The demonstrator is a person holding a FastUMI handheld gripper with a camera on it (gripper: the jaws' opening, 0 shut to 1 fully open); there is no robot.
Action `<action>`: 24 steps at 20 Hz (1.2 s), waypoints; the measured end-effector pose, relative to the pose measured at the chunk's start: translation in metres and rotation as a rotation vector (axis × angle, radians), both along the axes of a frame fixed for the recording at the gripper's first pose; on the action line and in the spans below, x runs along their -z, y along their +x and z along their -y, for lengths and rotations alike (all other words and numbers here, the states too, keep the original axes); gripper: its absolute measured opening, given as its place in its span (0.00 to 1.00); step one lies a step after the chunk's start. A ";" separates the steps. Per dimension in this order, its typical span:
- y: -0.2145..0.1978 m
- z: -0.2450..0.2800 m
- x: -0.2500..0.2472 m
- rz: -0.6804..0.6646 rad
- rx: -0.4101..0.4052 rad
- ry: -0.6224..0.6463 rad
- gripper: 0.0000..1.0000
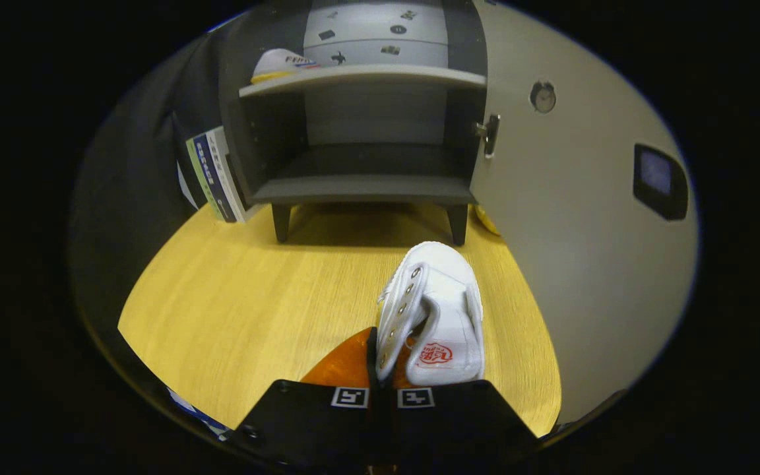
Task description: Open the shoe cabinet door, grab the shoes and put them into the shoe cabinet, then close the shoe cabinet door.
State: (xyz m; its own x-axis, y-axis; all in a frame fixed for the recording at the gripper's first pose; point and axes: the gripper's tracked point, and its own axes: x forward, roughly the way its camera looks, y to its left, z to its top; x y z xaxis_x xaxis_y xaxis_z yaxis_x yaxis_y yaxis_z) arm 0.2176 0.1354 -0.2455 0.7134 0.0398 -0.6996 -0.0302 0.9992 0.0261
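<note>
Gripper (380, 369) pinches the white shoe (436, 310) by its side; carry it level into the open shoe cabinet (367, 188) ahead, onto the lower shelf.

Camera rides low, facing the open shoe cabinet (367, 132) nearby.

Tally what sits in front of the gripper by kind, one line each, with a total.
Shoes: 2, a white shoe pinched by its side wall in the gripper, and another shoe on the cabinet's upper shelf
Shoe cabinet: 1, with its door swung open
Books: 1 stack leaning beside the cabinet
Total: 4
</note>
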 end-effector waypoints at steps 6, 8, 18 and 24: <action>0.031 -0.019 -0.088 0.159 -0.063 -0.016 0.02; 0.044 -0.022 -0.112 0.203 -0.077 -0.019 0.02; 0.142 -0.022 -0.230 0.398 -0.057 -0.002 0.01; 0.212 -0.016 -0.277 0.468 -0.033 -0.013 0.02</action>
